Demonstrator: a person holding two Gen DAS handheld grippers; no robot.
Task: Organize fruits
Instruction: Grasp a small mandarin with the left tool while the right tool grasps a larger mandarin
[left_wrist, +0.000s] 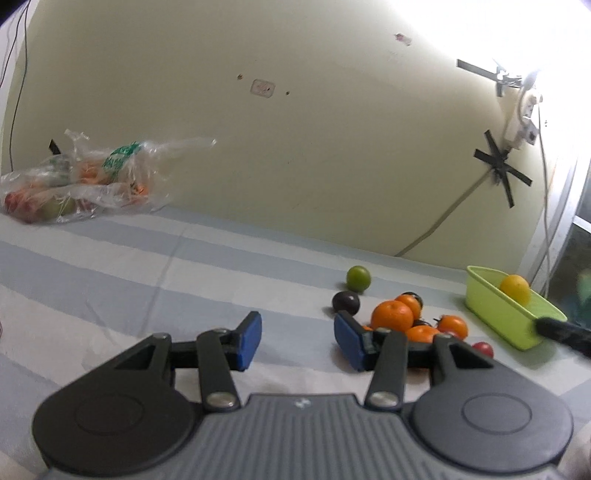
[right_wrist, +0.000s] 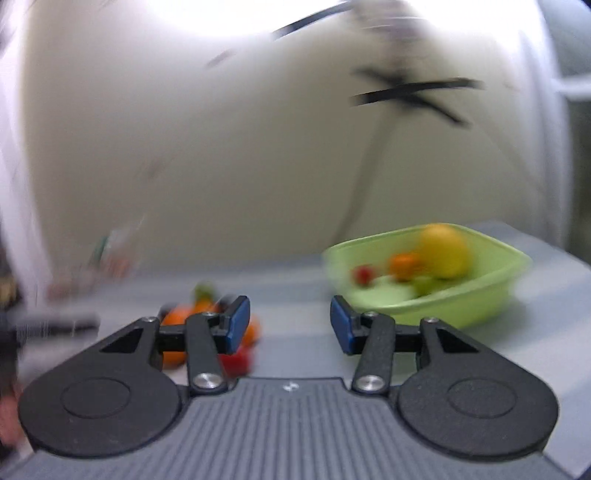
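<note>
The fruit pile (left_wrist: 413, 317) was seen on the striped bed sheet (left_wrist: 147, 266), just right of the released, empty left gripper (left_wrist: 297, 338), nearer it than the empty, parted right gripper (right_wrist: 290, 323) by the green bin (right_wrist: 480, 295).

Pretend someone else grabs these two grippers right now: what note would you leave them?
Left gripper: open, empty, just left of the loose fruit pile.
Right gripper: open, empty, between the pile and the green basket; its view is blurred.
Done: the basket holds a yellow fruit, an orange one and a small red one.
Left: on the striped cloth still lie several oranges, a green fruit, a dark fruit and a small red fruit.
A plastic bag with more produce sits by the far wall, untouched.
</note>
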